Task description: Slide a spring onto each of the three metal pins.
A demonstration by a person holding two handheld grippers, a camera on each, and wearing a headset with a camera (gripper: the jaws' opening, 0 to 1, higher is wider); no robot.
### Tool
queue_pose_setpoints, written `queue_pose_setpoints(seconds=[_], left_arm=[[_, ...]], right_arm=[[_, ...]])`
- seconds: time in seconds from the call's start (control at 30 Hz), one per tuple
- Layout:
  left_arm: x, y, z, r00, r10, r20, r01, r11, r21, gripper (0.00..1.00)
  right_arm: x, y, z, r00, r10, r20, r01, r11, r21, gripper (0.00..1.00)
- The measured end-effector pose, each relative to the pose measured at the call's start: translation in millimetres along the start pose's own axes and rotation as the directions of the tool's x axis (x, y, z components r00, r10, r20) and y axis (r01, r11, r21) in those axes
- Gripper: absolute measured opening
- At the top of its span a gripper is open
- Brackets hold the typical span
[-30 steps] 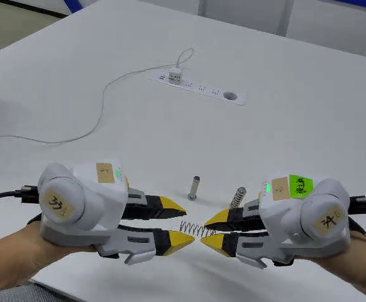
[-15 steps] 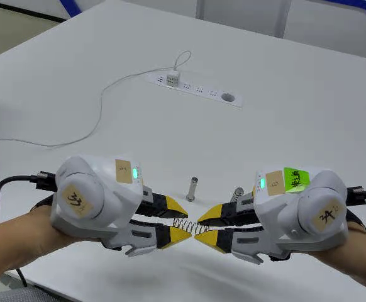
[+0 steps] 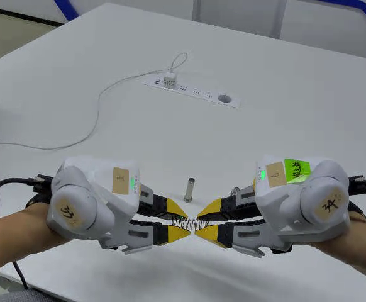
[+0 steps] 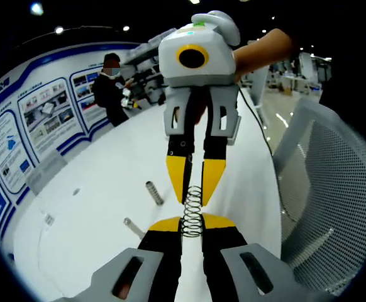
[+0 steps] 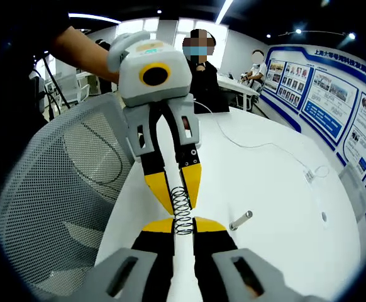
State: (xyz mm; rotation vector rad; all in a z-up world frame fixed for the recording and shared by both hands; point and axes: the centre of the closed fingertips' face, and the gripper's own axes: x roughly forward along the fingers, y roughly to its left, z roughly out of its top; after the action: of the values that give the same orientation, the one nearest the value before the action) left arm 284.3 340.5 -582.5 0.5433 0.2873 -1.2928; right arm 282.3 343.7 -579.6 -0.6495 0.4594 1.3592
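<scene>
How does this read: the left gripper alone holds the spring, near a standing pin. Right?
Not alone: the right gripper holds the spring too, at the end opposite the left gripper, as the right gripper view shows. The pin does stand nearby.

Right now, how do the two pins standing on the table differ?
The bare pin shows a smooth shaft; the other pin already wears a fitted spring. In the head view the bare pin stands in the open, while the other pin is partly hidden behind the right claw. Both stand on the white table, untouched. The right claw and left claw hold a loose spring.
</scene>
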Motion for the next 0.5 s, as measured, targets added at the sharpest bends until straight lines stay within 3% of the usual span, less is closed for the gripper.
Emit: queue_pose_setpoints(seconds=[0.13,0.3,0.43,0.5], left_arm=[[0.2,-3.8,3.5,0.9995,-0.032,0.006,0.032,0.999,0.039,0.10],[0.3,-1.9,5.1,0.9996,-0.026,0.010,0.025,0.999,0.035,0.10],[-0.9,-1.3,8.9,0.9995,-0.022,0.025,0.021,0.999,0.029,0.10],[-1.9,-0.7,11.0,0.9993,-0.016,0.033,0.015,1.000,0.024,0.10]], right_arm=[[-2.3,2.4,-0.2,0.9996,0.028,0.005,-0.028,0.999,0.017,0.11],[-3.5,-0.8,-0.9,0.9996,0.016,0.024,-0.018,0.998,0.062,0.12],[-3.7,-3.3,-7.3,0.9999,0.013,0.007,-0.014,0.996,0.092,0.14],[-4.6,-2.5,-6.1,0.9994,0.020,0.029,-0.023,0.992,0.120,0.13]])
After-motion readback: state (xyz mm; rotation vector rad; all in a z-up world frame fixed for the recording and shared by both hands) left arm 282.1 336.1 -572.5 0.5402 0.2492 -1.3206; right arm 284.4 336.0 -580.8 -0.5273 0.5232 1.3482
